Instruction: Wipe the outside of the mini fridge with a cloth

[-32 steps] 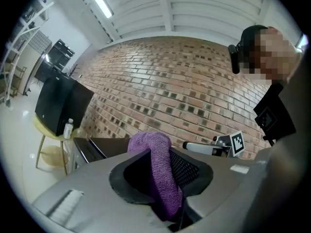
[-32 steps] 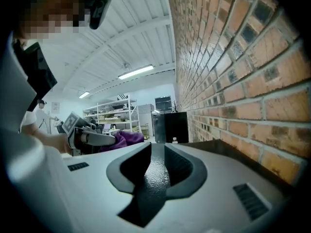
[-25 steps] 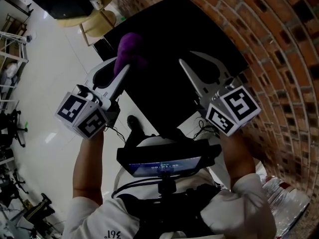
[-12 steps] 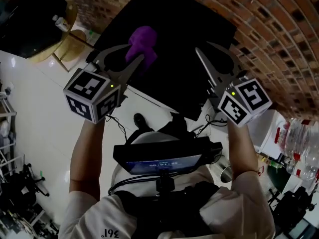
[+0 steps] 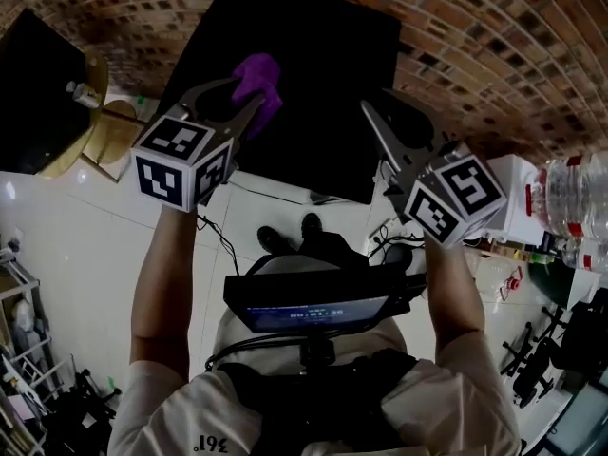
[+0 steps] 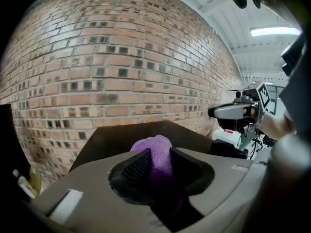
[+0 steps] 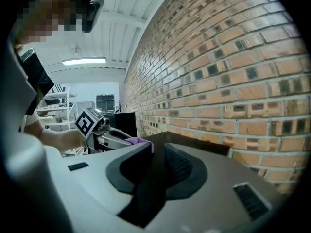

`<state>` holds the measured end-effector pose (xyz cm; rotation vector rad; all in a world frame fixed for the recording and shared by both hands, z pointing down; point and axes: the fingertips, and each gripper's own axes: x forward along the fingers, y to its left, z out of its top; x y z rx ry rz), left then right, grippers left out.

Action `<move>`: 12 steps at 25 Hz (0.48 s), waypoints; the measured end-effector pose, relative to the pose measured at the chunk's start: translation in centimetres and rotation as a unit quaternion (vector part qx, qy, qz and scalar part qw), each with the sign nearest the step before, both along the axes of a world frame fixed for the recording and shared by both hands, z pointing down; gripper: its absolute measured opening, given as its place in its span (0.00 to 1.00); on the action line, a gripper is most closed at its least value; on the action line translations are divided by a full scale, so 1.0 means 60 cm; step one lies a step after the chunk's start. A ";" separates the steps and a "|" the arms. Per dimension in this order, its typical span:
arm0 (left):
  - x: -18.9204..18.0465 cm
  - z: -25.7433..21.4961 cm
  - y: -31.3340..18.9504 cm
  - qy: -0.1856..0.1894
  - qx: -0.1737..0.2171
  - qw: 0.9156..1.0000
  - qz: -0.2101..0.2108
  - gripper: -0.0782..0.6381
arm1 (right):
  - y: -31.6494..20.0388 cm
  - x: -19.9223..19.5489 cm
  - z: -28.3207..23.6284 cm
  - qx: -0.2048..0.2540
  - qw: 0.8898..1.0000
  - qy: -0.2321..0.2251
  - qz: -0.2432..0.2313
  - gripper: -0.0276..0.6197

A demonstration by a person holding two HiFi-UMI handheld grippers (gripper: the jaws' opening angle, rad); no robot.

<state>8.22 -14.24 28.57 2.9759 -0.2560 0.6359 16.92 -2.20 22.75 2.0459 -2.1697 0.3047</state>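
The left gripper (image 5: pixel 247 95), whose jaws had just been opening, pinched the purple cloth (image 5: pixel 255 69) over the mini fridge (image 5: pixel 323 55) near its top's left edge, the right gripper (image 5: pixel 375 104) was pressed together and empty, and wiping seemed hardly begun.

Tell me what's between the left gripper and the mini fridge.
The purple cloth: in the left gripper view it sits between the left gripper's jaws, which have just been opening, and bulges toward the mini fridge.

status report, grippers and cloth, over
Left gripper: jaws on purple cloth, just been opening. Right gripper shut, empty. Cloth over mini fridge top, contact unclear. Brick wall close behind, nothing else in the way.
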 end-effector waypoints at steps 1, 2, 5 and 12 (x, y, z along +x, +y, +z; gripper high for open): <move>0.006 0.002 0.001 -0.001 -0.001 1.000 0.001 0.30 | 0.005 0.005 0.001 0.000 1.000 -0.001 0.001 0.16; 0.010 0.002 0.002 -0.001 -0.001 1.000 0.000 0.30 | 0.009 0.010 0.002 0.000 1.000 0.000 0.000 0.16; 0.019 0.000 0.004 0.001 -0.001 1.000 -0.008 0.31 | 0.016 0.026 0.003 0.001 1.000 0.000 -0.003 0.16; 0.014 -0.017 -0.002 0.036 -0.019 0.998 -0.046 0.34 | 0.007 0.049 0.006 0.013 0.999 -0.022 -0.028 0.23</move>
